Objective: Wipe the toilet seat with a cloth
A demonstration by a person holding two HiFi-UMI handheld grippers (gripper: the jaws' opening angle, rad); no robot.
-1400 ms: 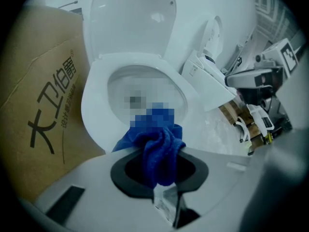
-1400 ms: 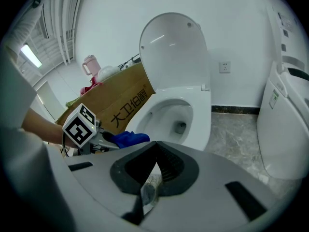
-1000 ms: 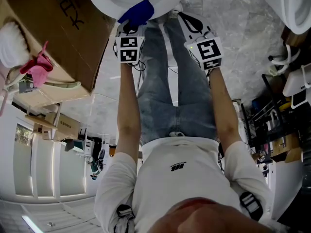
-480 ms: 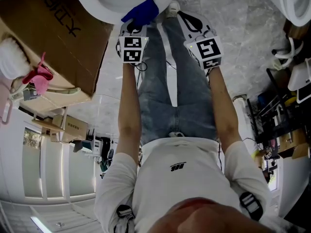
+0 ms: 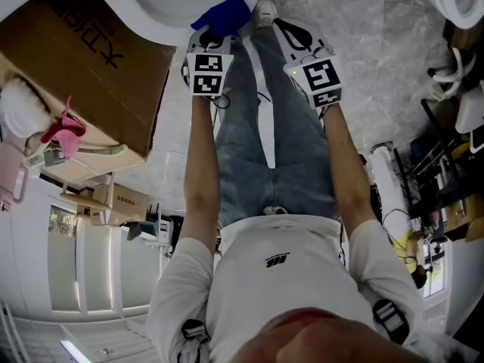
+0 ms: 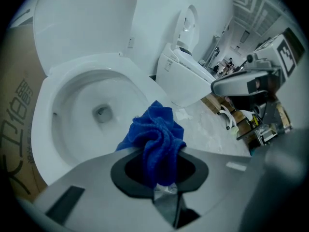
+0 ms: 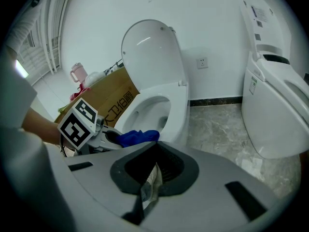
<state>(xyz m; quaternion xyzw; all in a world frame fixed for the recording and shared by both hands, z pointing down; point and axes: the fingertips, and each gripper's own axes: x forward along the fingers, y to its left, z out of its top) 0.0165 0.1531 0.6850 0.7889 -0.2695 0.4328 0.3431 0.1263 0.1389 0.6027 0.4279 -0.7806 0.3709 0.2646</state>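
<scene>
Person stands facing the toilet, a gripper in each hand. Left gripper: jaws pinching a bunched blue cloth, held at the near edge of the white toilet seat; whether it touches the seat is unclear. Lid stands upright behind the bowl. Right gripper: jaws pressed together, nothing between them, held just right of the left one over the marble floor. Cardboard box left of the toilet; second toilet to the right.
</scene>
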